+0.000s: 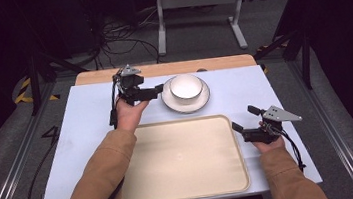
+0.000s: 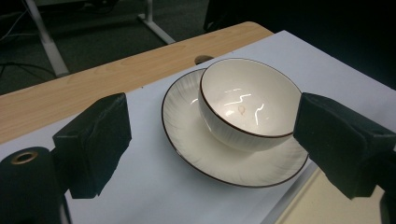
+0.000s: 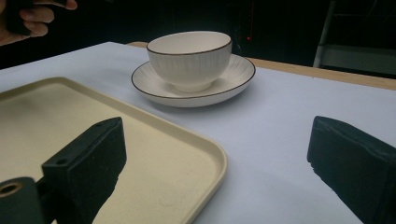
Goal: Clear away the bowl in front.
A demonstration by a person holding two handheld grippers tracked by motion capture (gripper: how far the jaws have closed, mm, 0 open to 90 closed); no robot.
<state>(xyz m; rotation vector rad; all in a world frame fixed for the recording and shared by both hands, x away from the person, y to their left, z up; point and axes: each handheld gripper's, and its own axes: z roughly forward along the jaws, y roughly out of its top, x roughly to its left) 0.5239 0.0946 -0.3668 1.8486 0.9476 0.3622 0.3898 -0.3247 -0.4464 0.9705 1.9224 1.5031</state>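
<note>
A white ribbed bowl (image 1: 185, 87) with a dark rim stands upright on a matching plate (image 1: 201, 101) at the back middle of the table. My left gripper (image 1: 152, 84) is just left of the plate with its jaws wide open and pointing at it. In the left gripper view the bowl (image 2: 250, 105) and plate (image 2: 187, 121) lie just ahead of the open left gripper (image 2: 212, 137), untouched. My right gripper (image 1: 245, 118) is open and empty off the right edge of the beige tray (image 1: 183, 179). The right gripper view shows the bowl (image 3: 189, 58) farther off beyond the tray (image 3: 70, 130).
The tray is empty and takes up the front middle of the white table top (image 1: 91, 119). A wooden strip (image 1: 161, 69) runs along the far edge. Cables and a metal stand (image 1: 199, 6) are on the floor beyond. The person's left hand (image 3: 28, 16) is at the top left of the right gripper view.
</note>
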